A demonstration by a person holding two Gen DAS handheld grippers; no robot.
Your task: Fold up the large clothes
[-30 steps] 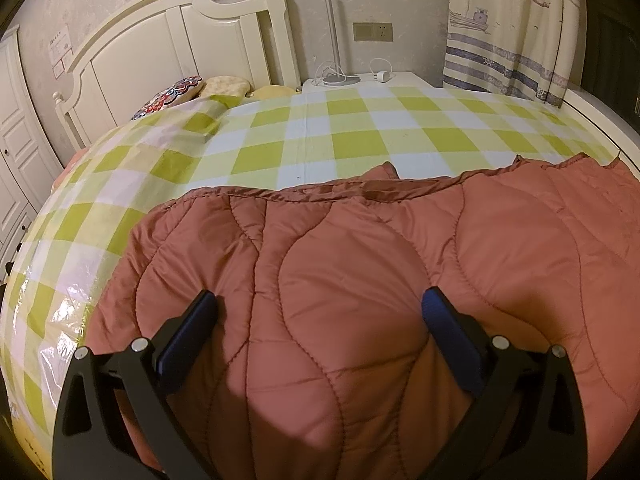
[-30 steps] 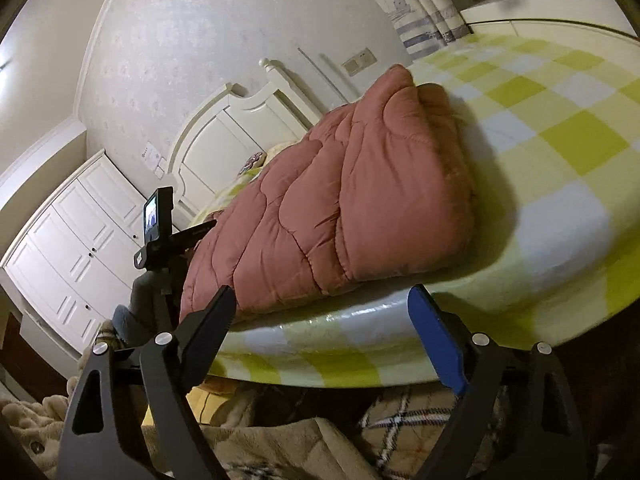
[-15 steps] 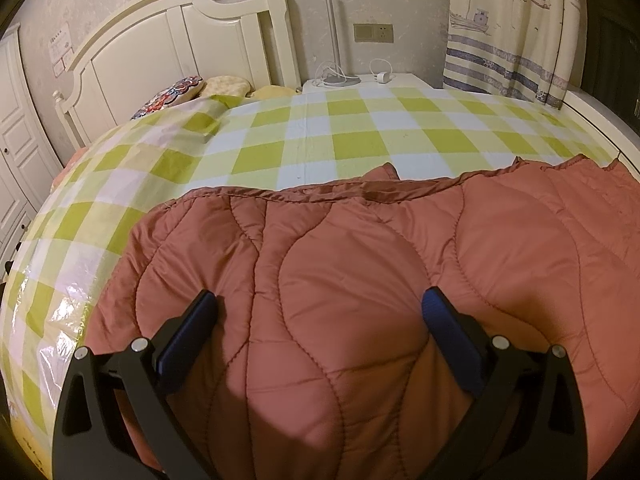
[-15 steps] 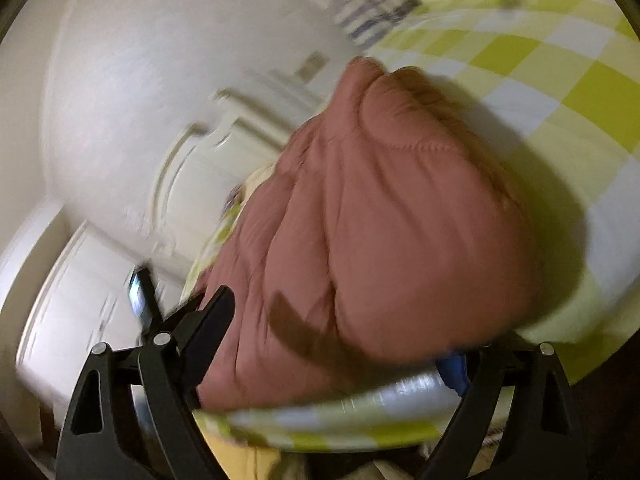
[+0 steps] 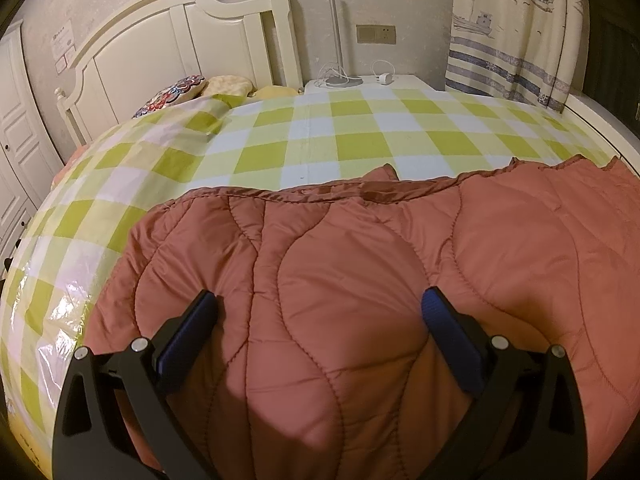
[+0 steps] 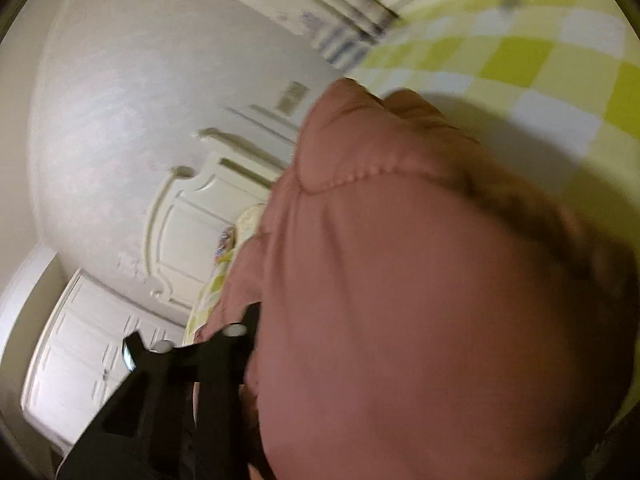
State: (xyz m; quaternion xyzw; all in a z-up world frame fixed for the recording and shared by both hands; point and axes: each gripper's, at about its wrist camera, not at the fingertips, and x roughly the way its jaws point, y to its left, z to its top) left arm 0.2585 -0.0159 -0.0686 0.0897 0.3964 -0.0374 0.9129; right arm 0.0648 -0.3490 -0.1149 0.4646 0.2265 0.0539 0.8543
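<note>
A rust-red quilted garment lies folded on the green-and-white checked bed cover. My left gripper stands open over its near edge, blue-padded fingers wide apart and resting on the padding, which bulges between them. In the blurred right wrist view the same garment fills most of the picture. My right gripper is closing on its thick end. Its left finger presses into the fabric, and the other finger is hidden behind the garment.
A white headboard and pillows stand at the far left. A nightstand with a lamp and cables sits beside a curtain. White wardrobe doors are at the left. The bed cover extends beyond the garment.
The right gripper has rolled and moved in onto the garment's end, and its jaws have narrowed around the padding. The left gripper and its view are unchanged.
</note>
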